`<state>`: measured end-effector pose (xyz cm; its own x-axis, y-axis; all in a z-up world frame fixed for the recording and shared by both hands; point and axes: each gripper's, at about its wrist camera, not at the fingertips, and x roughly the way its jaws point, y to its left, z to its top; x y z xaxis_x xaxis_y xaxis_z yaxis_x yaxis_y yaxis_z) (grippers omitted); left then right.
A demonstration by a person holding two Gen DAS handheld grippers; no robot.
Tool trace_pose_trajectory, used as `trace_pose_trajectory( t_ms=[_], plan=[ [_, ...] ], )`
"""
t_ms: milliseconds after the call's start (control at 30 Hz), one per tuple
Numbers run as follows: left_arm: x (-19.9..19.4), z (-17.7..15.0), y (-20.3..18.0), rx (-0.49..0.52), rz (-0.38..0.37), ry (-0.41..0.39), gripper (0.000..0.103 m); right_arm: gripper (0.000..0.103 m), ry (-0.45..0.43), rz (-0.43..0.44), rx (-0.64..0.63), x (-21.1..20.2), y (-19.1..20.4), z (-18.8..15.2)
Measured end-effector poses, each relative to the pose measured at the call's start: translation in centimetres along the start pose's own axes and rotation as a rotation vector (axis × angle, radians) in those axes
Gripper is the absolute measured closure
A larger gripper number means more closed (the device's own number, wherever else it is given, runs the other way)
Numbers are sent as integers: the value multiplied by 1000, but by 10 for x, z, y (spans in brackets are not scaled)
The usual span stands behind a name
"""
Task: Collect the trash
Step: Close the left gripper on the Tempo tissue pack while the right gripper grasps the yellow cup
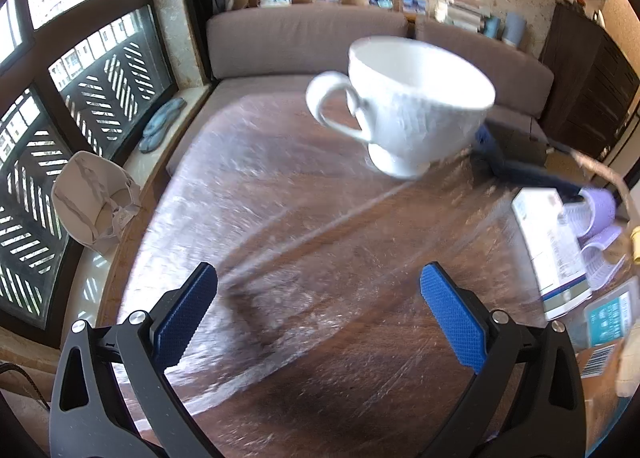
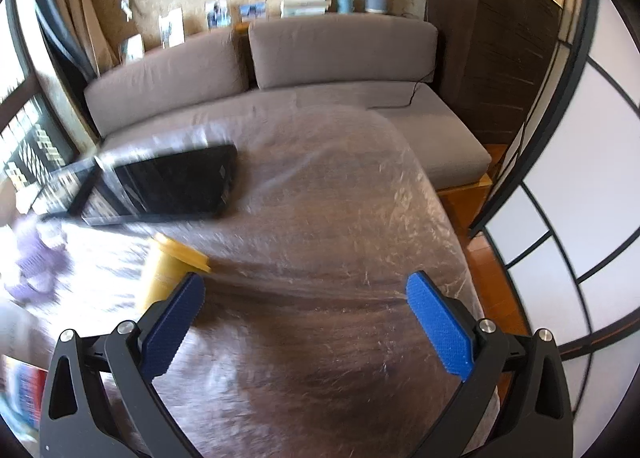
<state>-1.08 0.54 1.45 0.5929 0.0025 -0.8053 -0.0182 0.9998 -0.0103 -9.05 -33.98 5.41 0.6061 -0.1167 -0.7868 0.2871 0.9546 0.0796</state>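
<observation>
While nothing was held between its blue ribbed pads (image 1: 188, 312), the left gripper (image 1: 318, 314) was kept spread wide above the dark wooden table wrapped in clear plastic film (image 1: 320, 358), and the right gripper (image 2: 306, 324) was likewise carried agape and empty over the film-covered far end of the same table. Both claws were judged to be in transit, since the frames were smeared by motion and no item lay between either pair of fingers.

Ahead of the left gripper, well apart, a white footed porcelain cup with a loop handle (image 1: 404, 110) was seen upright near the far table edge; it was taken for crockery rather than trash. Likely trash was clustered at the table's right margin in the left view: a white printed carton (image 1: 548, 242), a teal-labelled packet (image 1: 608, 318) and a pale purple ridged plastic piece (image 1: 596, 214). In the right view, a yellow lidded tub (image 2: 168, 270) was found just beyond the left finger, with a flat black tablet-like slab (image 2: 176, 186) farther off.

Open surface was left directly below both grippers. The rounded table edge dropped away to the right of the right gripper, toward the brown sofa (image 2: 340, 54).
</observation>
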Motion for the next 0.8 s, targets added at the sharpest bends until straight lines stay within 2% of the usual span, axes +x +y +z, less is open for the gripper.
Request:
trace_pose_trajectory(
  t_ms=[133, 233, 367, 533, 633, 800],
  plan=[
    [-34, 9, 5, -5, -52, -56, 1, 4, -57, 28, 21, -25, 5, 10],
    [-59, 0, -3, 34, -133, -82, 1, 4, -68, 40, -3, -33, 21, 15],
    [-81, -28, -32, 171, -220, -41, 1, 4, -57, 40, -43, -29, 45, 15],
    [-91, -62, -61, 304, -263, 5, 1, 4, -6, 50, -46, -13, 56, 10],
    [-85, -76, -65, 329, -270, 39, 1, 4, 10, 43, -31, -4, 59, 8],
    [-72, -82, -71, 339, -238, 60, 1, 4, 28, 11, -25, 11, 66, 8]
  ],
)
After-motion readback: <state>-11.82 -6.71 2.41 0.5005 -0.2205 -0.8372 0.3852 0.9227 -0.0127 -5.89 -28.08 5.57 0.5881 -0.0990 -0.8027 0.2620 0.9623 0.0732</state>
